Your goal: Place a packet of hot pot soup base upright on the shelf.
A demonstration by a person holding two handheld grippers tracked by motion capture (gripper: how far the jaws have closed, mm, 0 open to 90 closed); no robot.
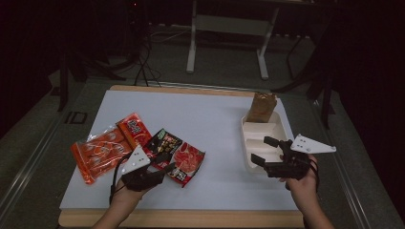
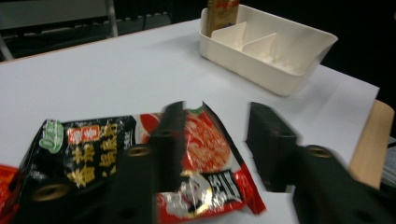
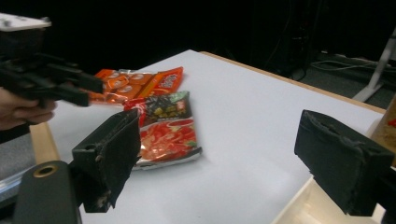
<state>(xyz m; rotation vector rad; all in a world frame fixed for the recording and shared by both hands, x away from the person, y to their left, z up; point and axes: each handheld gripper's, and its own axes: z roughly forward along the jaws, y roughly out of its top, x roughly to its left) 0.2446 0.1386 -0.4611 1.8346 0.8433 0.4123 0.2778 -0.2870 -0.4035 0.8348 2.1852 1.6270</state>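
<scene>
My left gripper hangs low over the near left edge of a red snack packet. In the left gripper view its jaws stand apart, the red packet lies flat between them, and no pad visibly presses on it. A black packet lies beside the red one. My right gripper is open and empty over the near end of a white divided tray. Its wide-set jaws point across the table at the red packet and the left gripper.
A large orange packet and a smaller red-orange one lie left of the black packet. A brown packet stands upright at the tray's far end. The white board has a wooden front edge.
</scene>
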